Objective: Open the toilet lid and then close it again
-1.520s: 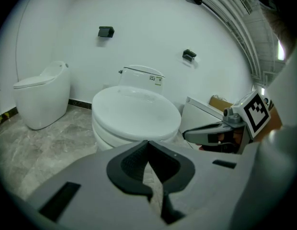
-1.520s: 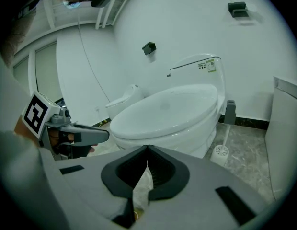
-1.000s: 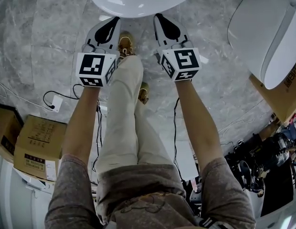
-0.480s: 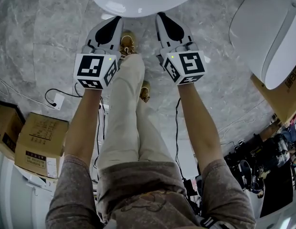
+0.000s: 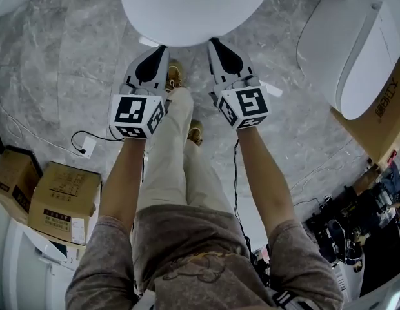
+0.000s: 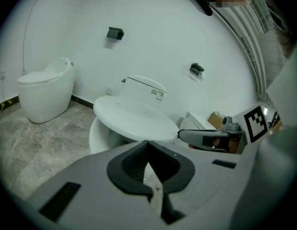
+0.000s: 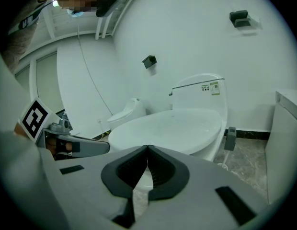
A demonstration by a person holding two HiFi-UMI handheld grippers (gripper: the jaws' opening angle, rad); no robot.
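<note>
My left gripper [image 5: 155, 49] and right gripper [image 5: 219, 44]: jaws fully closed, gripping nothing, tips tucked under front rim of toilet lid [image 5: 197, 8]. Since second ago, both rose; lid now tilted clear of bowl [image 6: 98, 134]. Opening under way, lid far from upright.

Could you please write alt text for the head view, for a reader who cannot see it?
Seen from above, the left gripper and right gripper, both shut, reach side by side to the front edge of a white toilet lid. Below them are the person's legs on a grey floor, with cardboard boxes at lower left and a second toilet at upper right.
</note>
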